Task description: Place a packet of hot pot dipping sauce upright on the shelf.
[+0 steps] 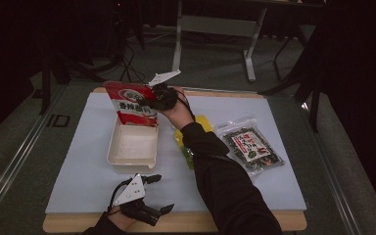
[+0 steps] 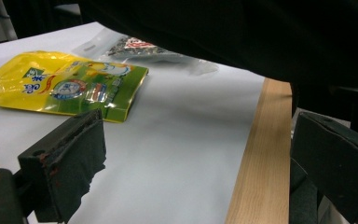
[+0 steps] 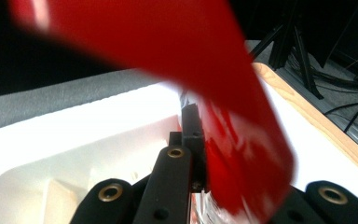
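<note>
- The right gripper [image 1: 152, 99] is clamped on a red bag [image 1: 131, 104], pinching it at the bag's right edge in the high view.
- The red bag hangs upright over the far end of the white tray [image 1: 132, 147], its lower edge at or just above the tray's far rim; whether it touches the rim I cannot tell.
- In the right gripper view the red bag [image 3: 214, 93] is blurred, rising from between the closed jaws, with the tray [image 3: 74, 154] below and to the left of it.
- The tray lies on the white board [image 1: 83, 176], its long side running away from the person; its floor looks bare.
- The left gripper [image 1: 159, 193] rests near the board's near edge, just this side of the tray, its jaws standing wide apart with nothing between them.
- In the left gripper view both black pads [image 2: 70, 158] stand well apart above the board and its wooden edge [image 2: 261, 158].
- A yellow pouch [image 1: 188, 139] lies flat to the right of the tray, partly under the person's right sleeve [image 1: 220, 176].
- The yellow pouch [image 2: 70, 86] carries green and blue print.
- A clear packet [image 1: 250, 147] of dark contents lies farther right of the tray, beyond the pouch, apart from it.
</note>
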### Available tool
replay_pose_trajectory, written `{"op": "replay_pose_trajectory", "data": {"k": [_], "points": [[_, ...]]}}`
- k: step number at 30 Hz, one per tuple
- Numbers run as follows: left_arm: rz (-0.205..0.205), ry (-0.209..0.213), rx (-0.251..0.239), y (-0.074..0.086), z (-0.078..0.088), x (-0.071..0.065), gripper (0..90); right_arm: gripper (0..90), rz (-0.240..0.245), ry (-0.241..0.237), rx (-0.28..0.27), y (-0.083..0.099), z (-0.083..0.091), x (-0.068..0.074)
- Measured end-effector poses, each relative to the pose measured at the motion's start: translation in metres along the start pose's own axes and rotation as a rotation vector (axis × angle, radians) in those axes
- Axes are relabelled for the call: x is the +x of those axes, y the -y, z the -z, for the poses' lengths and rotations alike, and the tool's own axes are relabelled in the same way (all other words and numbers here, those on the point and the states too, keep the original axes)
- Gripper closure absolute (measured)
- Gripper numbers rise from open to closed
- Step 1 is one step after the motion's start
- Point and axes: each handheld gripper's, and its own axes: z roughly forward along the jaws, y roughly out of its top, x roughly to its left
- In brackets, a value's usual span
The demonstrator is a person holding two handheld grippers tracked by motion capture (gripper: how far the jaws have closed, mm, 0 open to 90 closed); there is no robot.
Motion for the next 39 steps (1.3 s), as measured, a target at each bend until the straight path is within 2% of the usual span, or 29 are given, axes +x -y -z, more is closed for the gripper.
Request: {"op": "replay_pose_trajectory", "data": {"k": [14, 18, 24, 28, 29, 32, 39], "points": [[-0.01, 0.009, 0.008, 0.001, -0.001, -0.001, 4.5, 90.0, -0.011, 0.02, -0.012, 0.001, -0.001, -0.004], [-0.015, 0.015, 0.018, 0.002, -0.002, -0.002, 4.5, 90.0, -0.008, 0.021, 0.002, 0.006, -0.008, -0.003], [-0.016, 0.016, 0.017, 0.002, -0.002, -0.001, 4.5, 90.0, -0.047, 0.003, 0.001, 0.013, -0.017, -0.003], [-0.018, 0.016, 0.019, 0.002, -0.002, -0.002, 4.5, 89.7, -0.072, 0.007, 0.048, 0.024, -0.028, -0.004], [-0.019, 0.016, 0.02, 0.002, -0.002, -0.002, 4.5, 89.4, -0.078, -0.005, 0.046, 0.026, -0.028, -0.006], [-0.016, 0.017, 0.021, 0.002, -0.002, -0.001, 4.5, 81.7, -0.073, -0.006, 0.076, 0.025, -0.025, -0.006], [-0.016, 0.02, 0.023, 0.002, -0.003, -0.002, 4.5, 74.2, -0.032, 0.039, 0.096, 0.022, -0.007, -0.001]]}}
